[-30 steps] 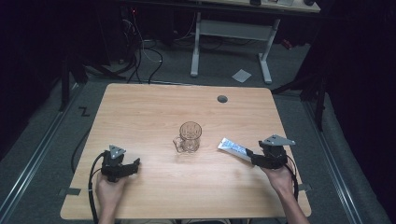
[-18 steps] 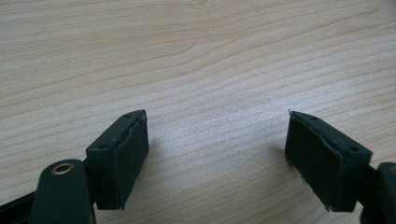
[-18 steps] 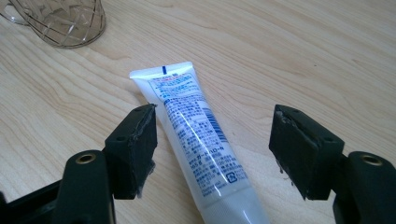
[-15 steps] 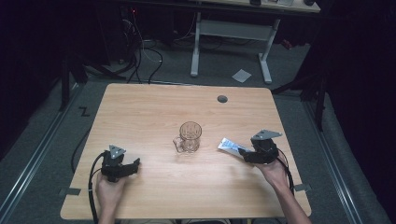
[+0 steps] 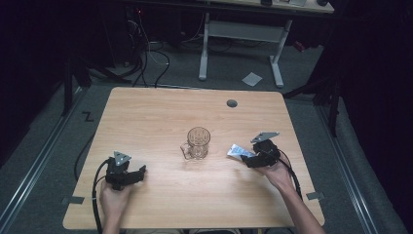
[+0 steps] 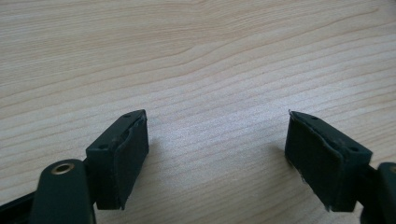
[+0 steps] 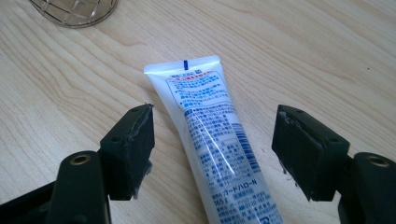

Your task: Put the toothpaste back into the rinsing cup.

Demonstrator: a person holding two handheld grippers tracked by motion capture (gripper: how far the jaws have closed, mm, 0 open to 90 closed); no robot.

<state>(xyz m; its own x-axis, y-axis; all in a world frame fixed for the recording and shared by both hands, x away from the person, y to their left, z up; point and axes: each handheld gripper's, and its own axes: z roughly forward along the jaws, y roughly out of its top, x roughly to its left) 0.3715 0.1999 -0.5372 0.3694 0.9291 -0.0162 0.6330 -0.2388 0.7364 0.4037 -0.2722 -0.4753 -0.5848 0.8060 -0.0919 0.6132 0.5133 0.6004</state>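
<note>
Two grippers idling | right gripper [image 7: 212, 154] jaws just opening, straddling tube [image 7: 210, 140], not pinching | left gripper [image 6: 217, 158] spread, empty | tube soft, light, slippery: taking mid-body.

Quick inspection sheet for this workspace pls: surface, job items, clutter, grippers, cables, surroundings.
Surface: wooden table, round grommet near far edge.
Job's things: tube lying flat; glass mug upright, mid-table.
Clutter: nothing seen.
Grippers: right gripper open, jaws just opened wider, straddling the tube, pads clear; left gripper open over bare wood.
Cables: one trails from each gripper off the near edge.
Surroundings: grey floor, white desk frame, paper scrap.
</note>
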